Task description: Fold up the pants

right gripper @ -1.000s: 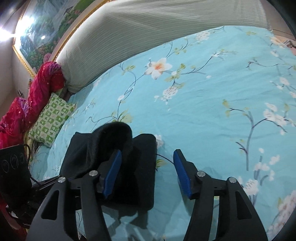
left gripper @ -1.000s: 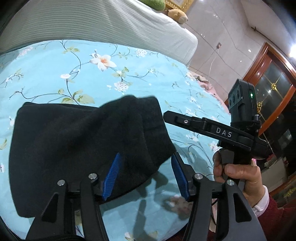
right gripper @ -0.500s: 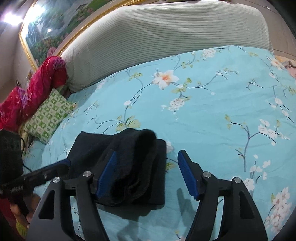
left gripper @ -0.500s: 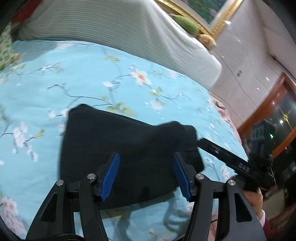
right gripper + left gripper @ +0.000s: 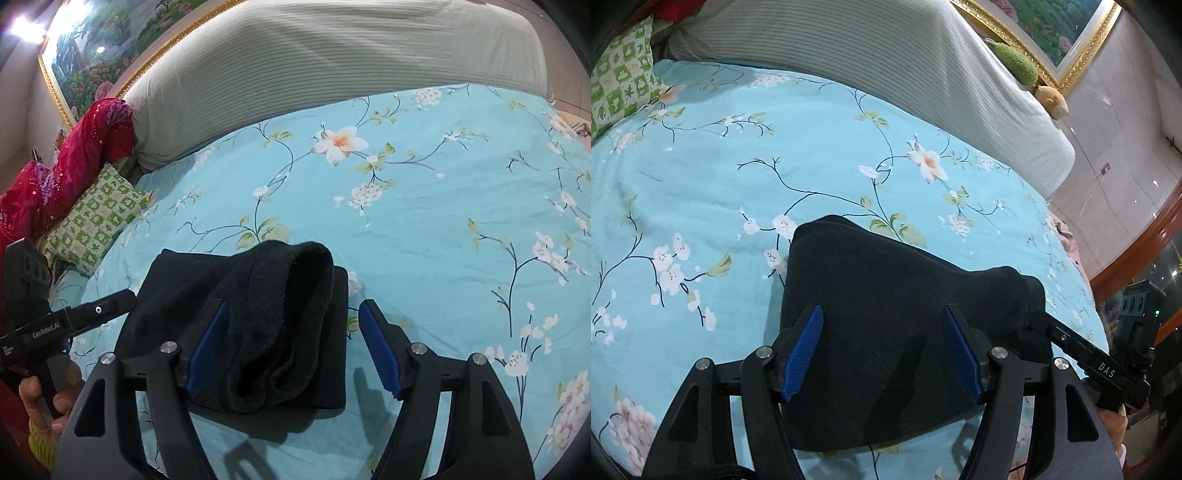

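Bedspread (image 5: 424,229): turquoise, floral, on a bed with striped bolster (image 5: 332,66) behind. Pants (image 5: 886,325): black, folded to a compact bundle, lying flat near the front edge; top layer bulges, likely wanting a press. Left gripper (image 5: 882,354) and right gripper (image 5: 291,350): fingers spread wide, grasping nothing, poised above the bundle. Containers: none visible.

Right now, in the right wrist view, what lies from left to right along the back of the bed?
red sequined cloth → green patterned cushion → striped bolster
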`<state>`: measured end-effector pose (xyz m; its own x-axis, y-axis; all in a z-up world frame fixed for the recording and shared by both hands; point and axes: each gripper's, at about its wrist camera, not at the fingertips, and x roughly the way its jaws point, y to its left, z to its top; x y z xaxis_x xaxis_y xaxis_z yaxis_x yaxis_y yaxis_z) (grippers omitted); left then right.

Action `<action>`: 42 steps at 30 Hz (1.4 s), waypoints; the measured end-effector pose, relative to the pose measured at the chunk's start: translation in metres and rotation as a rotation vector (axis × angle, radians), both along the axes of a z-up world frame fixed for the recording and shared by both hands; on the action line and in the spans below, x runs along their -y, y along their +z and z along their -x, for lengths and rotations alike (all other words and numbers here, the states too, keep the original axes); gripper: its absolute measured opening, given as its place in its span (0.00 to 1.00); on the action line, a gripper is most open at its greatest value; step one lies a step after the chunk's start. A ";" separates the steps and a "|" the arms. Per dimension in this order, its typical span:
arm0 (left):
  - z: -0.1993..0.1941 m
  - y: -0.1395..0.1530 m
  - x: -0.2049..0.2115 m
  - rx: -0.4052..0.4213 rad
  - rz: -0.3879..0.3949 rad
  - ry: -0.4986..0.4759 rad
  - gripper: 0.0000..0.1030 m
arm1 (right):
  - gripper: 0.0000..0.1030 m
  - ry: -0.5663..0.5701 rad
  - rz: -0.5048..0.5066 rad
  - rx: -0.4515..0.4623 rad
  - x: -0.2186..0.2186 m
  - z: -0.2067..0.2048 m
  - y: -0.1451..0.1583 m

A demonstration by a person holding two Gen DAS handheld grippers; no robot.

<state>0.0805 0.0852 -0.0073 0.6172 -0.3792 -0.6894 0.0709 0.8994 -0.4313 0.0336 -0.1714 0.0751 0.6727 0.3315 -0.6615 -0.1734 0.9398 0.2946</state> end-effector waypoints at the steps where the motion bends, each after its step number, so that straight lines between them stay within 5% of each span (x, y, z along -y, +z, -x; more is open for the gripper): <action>1: -0.001 -0.001 0.000 -0.001 -0.005 0.001 0.66 | 0.71 -0.001 -0.006 -0.007 0.000 -0.001 -0.002; 13: -0.019 -0.022 -0.009 -0.052 -0.056 0.028 0.69 | 0.71 -0.003 -0.080 -0.086 0.011 -0.013 -0.028; 31: -0.038 -0.063 -0.027 -0.133 0.071 0.013 0.72 | 0.74 0.010 -0.069 -0.095 0.021 -0.022 -0.048; 42: -0.037 -0.065 -0.031 -0.148 0.117 0.012 0.72 | 0.74 0.060 -0.170 -0.148 0.021 -0.022 -0.053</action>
